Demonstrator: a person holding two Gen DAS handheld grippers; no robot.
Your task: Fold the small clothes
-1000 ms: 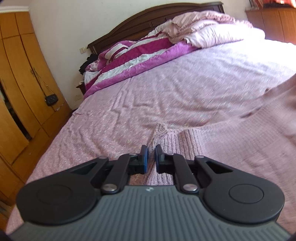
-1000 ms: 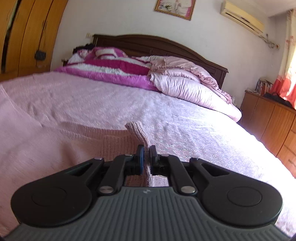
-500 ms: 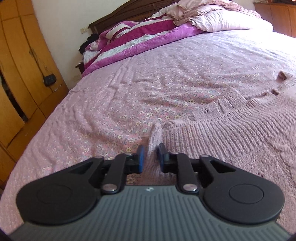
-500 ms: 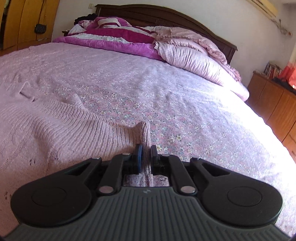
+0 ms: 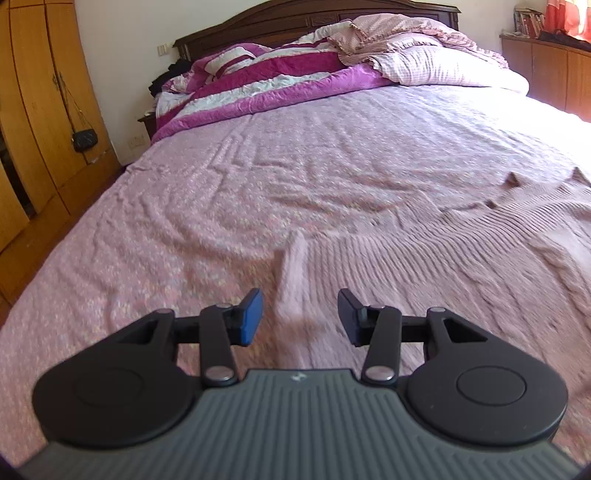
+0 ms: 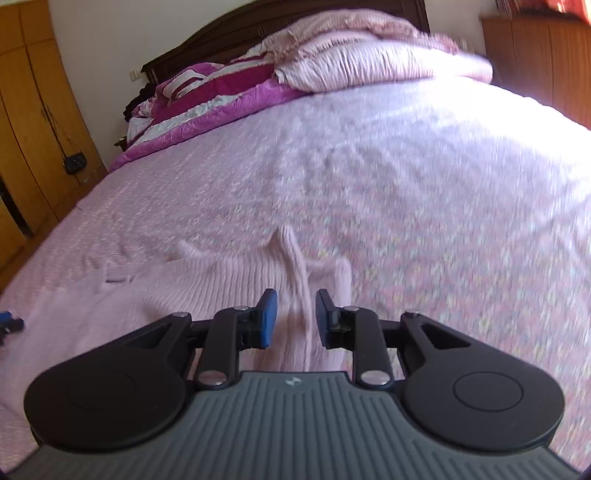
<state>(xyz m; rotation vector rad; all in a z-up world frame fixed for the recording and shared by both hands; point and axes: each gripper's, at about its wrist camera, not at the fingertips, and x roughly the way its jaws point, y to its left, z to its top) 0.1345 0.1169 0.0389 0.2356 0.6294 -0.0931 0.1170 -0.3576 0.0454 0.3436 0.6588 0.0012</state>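
Observation:
A pale pink ribbed knit garment (image 5: 424,266) lies spread flat on the flowered pink bedsheet (image 5: 258,177). My left gripper (image 5: 300,317) hovers over its left corner, jaws opening; a raised ridge of knit lies between the pads without touching them. In the right wrist view the same knit garment (image 6: 207,280) shows its right corner, where a standing fold runs up between the fingers of my right gripper (image 6: 293,319). Those jaws are opening too, and the pads stand clear of the fold. The left gripper's tip (image 6: 9,325) peeks in at the left edge.
Magenta and white quilts (image 5: 258,85) and a pink checked duvet (image 5: 436,62) are piled at the dark wooden headboard (image 5: 295,14). A yellow wooden wardrobe (image 5: 40,103) with a small black bag stands left of the bed. A wooden cabinet (image 5: 554,70) stands at the right.
Both grippers were shut on the garment's corners and have let go, jaws now apart. The garment, earlier lifted, now lies flat on the bed. Both cameras have turned, the right one more.

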